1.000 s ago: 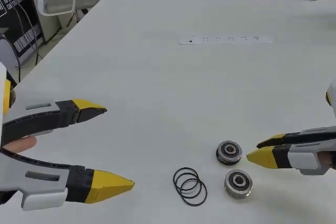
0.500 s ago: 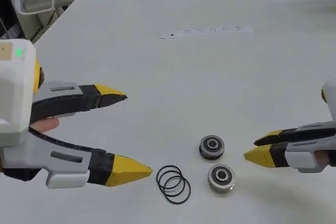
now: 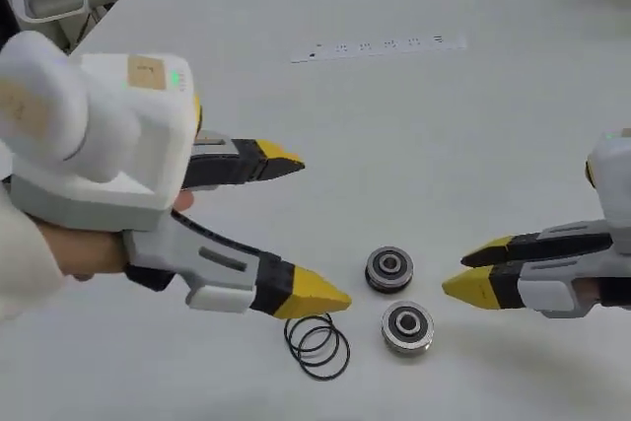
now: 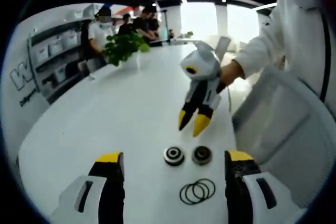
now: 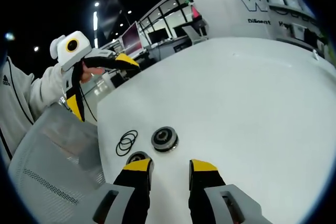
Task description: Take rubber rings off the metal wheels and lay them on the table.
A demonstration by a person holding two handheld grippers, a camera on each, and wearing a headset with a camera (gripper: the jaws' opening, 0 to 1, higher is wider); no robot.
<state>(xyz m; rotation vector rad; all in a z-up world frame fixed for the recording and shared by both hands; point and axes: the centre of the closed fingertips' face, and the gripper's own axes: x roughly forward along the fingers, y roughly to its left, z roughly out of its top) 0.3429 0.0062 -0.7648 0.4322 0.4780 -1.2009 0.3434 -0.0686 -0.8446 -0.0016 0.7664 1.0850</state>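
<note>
Rubber rings [image 3: 317,345] seemingly untouched beside left gripper's [image 3: 323,231] wide, empty fingers [image 3: 308,293].

The left gripper [image 3: 323,231] has a big white body with rounded corners. On its top there is a small tan square label [image 3: 146,71] and beside it a green light [image 3: 175,79]. Its two jaws are black in the middle part, with pale grey covers, and they end in pointed yellow tips. The right gripper [image 3: 455,273] has the same colours. The person wears a cream sleeve [image 3: 20,263]; in the right gripper view the upper arm carries a small black logo [image 5: 5,81].
</note>
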